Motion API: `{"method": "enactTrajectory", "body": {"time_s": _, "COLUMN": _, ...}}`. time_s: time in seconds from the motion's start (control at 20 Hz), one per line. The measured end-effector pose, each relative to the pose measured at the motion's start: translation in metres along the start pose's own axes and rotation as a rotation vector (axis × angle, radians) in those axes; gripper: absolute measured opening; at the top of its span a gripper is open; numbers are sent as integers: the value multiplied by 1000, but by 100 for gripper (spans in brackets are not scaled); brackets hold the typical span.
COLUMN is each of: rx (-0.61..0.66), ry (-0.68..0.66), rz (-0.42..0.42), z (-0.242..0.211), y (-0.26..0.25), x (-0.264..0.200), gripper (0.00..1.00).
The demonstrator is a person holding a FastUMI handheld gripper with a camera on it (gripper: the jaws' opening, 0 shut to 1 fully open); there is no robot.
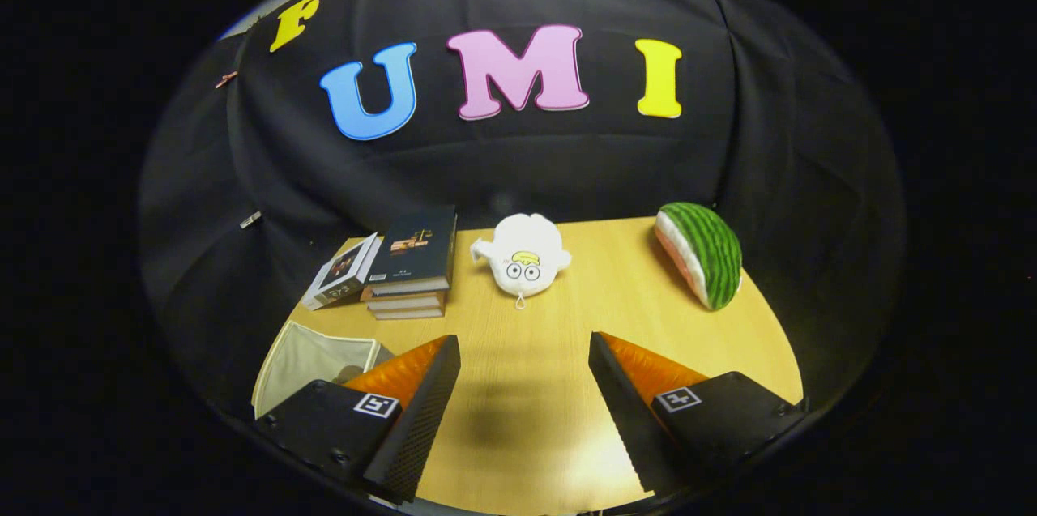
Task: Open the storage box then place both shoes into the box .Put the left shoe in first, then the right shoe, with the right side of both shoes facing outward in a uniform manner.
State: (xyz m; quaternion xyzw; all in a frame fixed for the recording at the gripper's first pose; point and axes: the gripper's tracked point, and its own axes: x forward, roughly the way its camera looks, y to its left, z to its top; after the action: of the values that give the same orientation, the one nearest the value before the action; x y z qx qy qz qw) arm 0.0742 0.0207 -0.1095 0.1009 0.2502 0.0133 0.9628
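The gripper (525, 386) hangs above the wooden table (567, 313) with its jaws spread wide and nothing between them but bare, smooth, pale wood grain. Take the stack of books (411, 273) as the marker: just this side of it, tucked beside the left finger, sits a pale, soft-looking fabric thing with a stitched rim (312, 358), which may be the storage box, though too little shows to say whether it is open or what it holds. No shoe can be picked out, so how far the packing has got cannot be judged; the scene would suit shoes already stowed in there as well as shoes waiting somewhere else. Right of the books lies a round white plush toy (525, 261) with cartoon eyes, and farther right a squashy-looking watermelon wedge (703, 253), green striped rind over a pale edge.
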Motion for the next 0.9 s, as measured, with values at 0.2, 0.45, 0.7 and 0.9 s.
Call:
{"method": "enactTrajectory", "body": {"time_s": 0.2, "rx": -57, "ry": -157, "rz": -25, "z": 43, "y": -24, "x": -18, "gripper": 99}}
{"method": "enactTrajectory", "body": {"time_s": 0.45, "rx": -99, "ry": -278, "rz": -29, "z": 72, "y": -40, "x": -38, "gripper": 98}}
{"method": "enactTrajectory", "body": {"time_s": 0.7, "rx": -106, "ry": -360, "rz": -20, "z": 93, "y": -54, "x": -58, "gripper": 98}}
{"method": "enactTrajectory", "body": {"time_s": 0.9, "rx": -135, "ry": -401, "rz": -15, "z": 103, "y": -65, "x": -72, "gripper": 98}}
